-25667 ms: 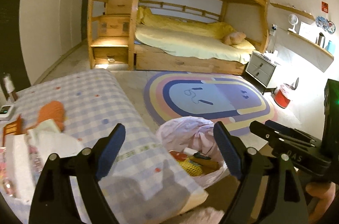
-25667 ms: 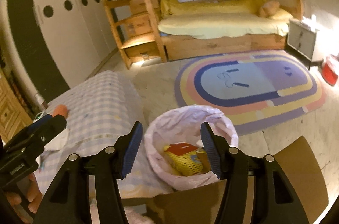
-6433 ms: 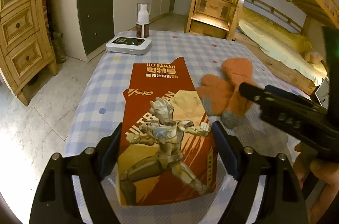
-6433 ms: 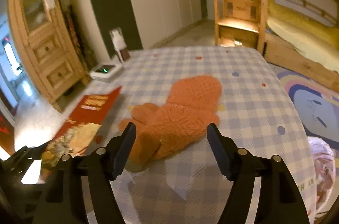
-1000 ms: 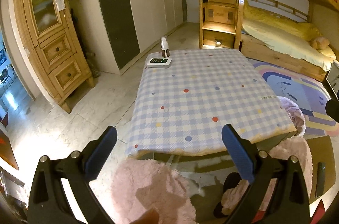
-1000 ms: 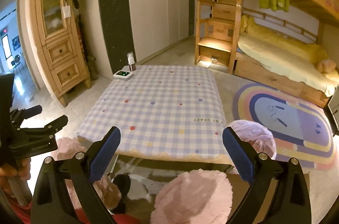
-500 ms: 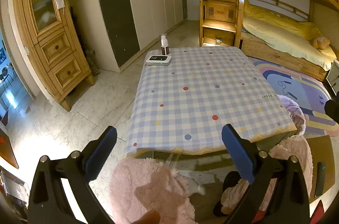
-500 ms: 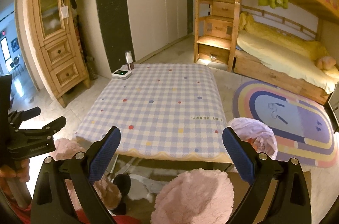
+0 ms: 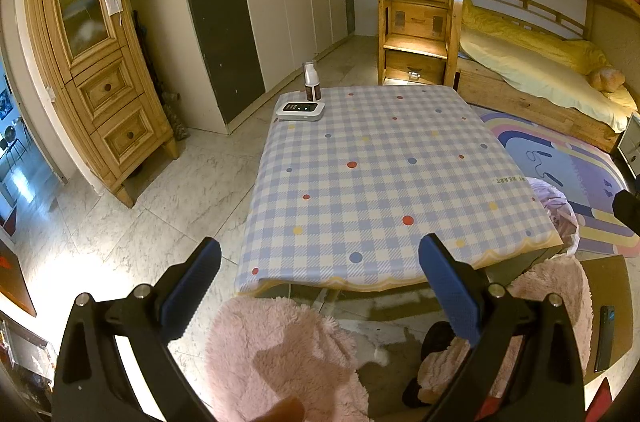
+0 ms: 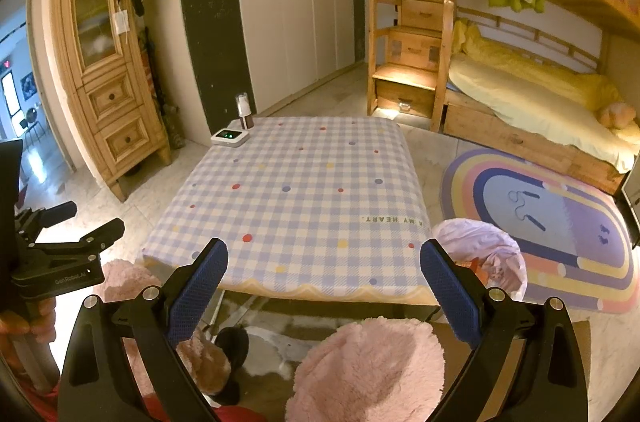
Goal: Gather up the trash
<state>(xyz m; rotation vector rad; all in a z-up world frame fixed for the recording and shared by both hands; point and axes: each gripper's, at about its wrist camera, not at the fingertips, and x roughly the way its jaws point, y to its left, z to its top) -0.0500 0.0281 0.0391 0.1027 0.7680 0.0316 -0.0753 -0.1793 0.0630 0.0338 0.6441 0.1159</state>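
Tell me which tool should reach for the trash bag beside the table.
Right, probably. In the right wrist view the trash bag sits just past the right tool, beside its right finger. In the left wrist view the bag lies far off to the side of the left tool. Both are open, empty.

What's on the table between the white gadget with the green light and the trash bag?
Only bare checked tablecloth lies between the white gadget and the trash bag, as the right wrist view shows.

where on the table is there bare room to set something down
Nearly the whole checked tablecloth is bare, from the near scalloped edge to the far right corner. Only the far left corner is taken, by the white device and the small bottle behind it.
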